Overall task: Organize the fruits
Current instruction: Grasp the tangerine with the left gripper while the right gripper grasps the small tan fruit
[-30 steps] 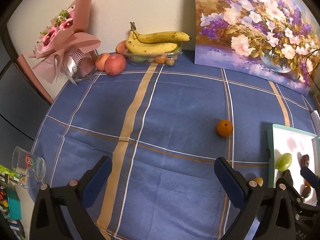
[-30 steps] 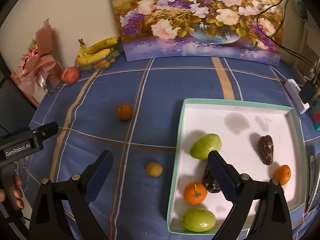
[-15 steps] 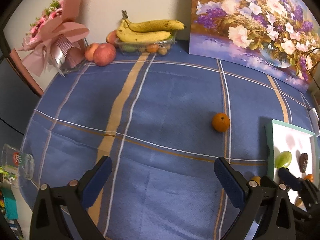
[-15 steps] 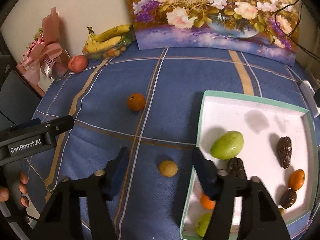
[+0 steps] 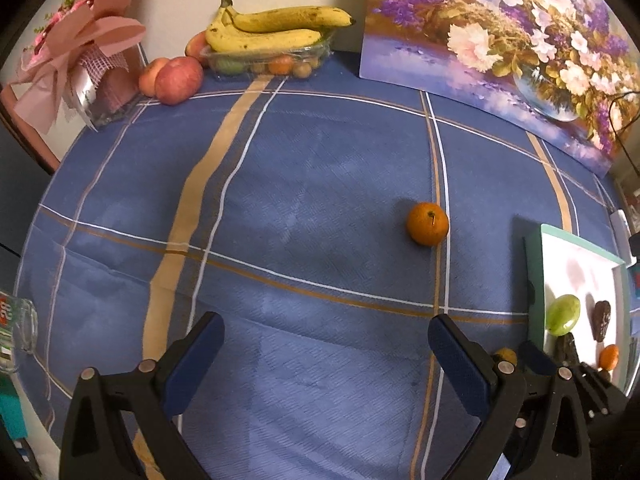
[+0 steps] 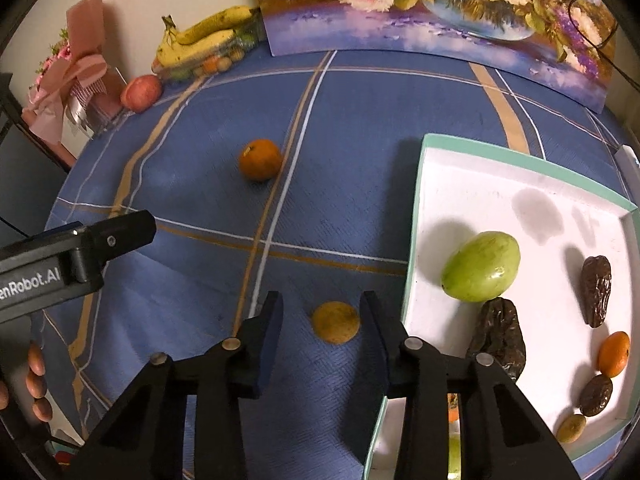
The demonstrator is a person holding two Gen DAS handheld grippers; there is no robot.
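Observation:
A small yellow-brown fruit (image 6: pixel 335 322) lies on the blue cloth just left of the white tray (image 6: pixel 416 216). My right gripper (image 6: pixel 322 312) is open with its jaws around this fruit, not touching it. An orange (image 6: pixel 260 159) lies farther out on the cloth; it also shows in the left wrist view (image 5: pixel 427 223). The tray holds a green fruit (image 6: pixel 481 266), dark dates (image 6: pixel 596 290) and a small orange (image 6: pixel 614 354). My left gripper (image 5: pixel 324 346) is open and empty over bare cloth, left of the tray (image 5: pixel 534 280).
Bananas on a clear box of small fruit (image 5: pixel 268 46), apples (image 5: pixel 178 80) and a pink bouquet (image 5: pixel 76 60) stand at the back left. A flower painting (image 5: pixel 500 48) leans on the wall. A glass mug (image 5: pixel 18 330) sits at the left edge.
My right gripper has moved left and down from over the tray to the small yellow-brown fruit, and its jaws have narrowed around it. My left gripper has moved forward a little.

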